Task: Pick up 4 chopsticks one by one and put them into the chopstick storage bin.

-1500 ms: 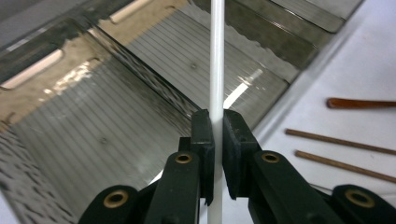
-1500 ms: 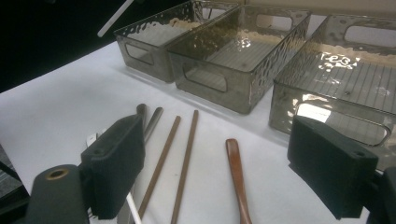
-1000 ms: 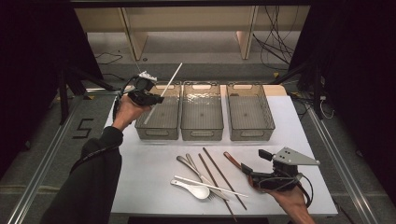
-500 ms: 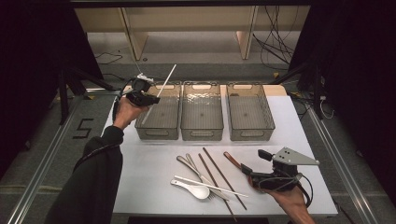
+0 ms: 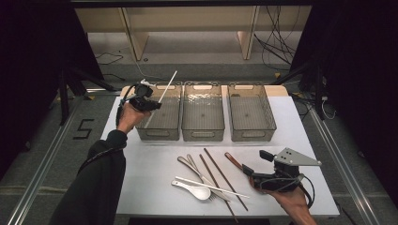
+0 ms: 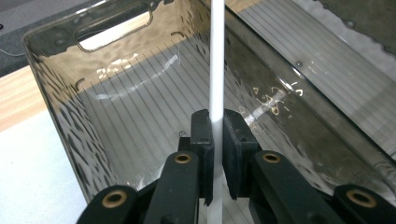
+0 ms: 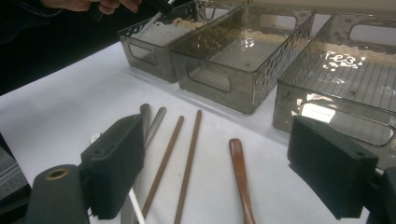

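Left gripper (image 5: 149,99) jaws clamped; right gripper (image 5: 256,164) jaws wide apart.

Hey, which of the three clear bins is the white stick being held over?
The leftmost bin. The left gripper clamps the white chopstick above it, while the middle bin and right bin have nothing over them.

"5" on the floor (image 5: 84,129)

Resting at six o'clock on the white table (image 5: 141,159): two brown chopsticks (image 5: 220,180), brown-handled utensil (image 5: 233,160), white spoon (image 5: 195,190), white chopstick (image 5: 211,186), metal cutlery (image 5: 195,169). Standing empty at twelve and one o'clock: middle bin (image 5: 202,112), right bin (image 5: 250,112).
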Available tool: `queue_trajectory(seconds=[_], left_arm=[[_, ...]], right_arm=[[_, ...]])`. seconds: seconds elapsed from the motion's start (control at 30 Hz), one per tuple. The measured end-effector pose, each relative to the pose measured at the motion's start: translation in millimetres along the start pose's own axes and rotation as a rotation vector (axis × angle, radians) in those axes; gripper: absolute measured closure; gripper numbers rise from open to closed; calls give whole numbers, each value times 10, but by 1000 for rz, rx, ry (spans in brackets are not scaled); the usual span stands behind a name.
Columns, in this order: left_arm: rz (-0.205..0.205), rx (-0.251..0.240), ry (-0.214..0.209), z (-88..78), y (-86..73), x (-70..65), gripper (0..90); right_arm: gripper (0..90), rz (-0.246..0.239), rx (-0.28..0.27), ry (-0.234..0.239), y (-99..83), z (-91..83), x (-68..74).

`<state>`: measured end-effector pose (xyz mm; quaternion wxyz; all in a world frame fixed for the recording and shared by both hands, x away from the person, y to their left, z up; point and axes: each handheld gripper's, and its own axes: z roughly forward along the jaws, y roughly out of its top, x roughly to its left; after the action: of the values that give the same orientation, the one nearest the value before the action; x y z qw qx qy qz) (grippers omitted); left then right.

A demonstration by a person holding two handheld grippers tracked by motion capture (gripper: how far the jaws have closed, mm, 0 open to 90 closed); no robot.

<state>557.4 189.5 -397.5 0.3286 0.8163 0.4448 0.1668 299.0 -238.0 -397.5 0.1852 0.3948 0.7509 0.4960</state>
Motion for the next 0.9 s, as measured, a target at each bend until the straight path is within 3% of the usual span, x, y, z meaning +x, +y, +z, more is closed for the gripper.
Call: queue_trajectory(seconds=[0.57, 0.77, 0.9], left_arm=[[-8, 46, 2, 108, -135, 6, 820], [-17, 51, 0, 62, -140, -4, 741], [-21, 58, -30, -27, -127, -55, 582]], right_arm=[[200, -4, 3, 1, 0, 2, 4], [200, -4, 2, 1, 0, 2, 3], [200, -4, 3, -1, -1, 1, 2]])
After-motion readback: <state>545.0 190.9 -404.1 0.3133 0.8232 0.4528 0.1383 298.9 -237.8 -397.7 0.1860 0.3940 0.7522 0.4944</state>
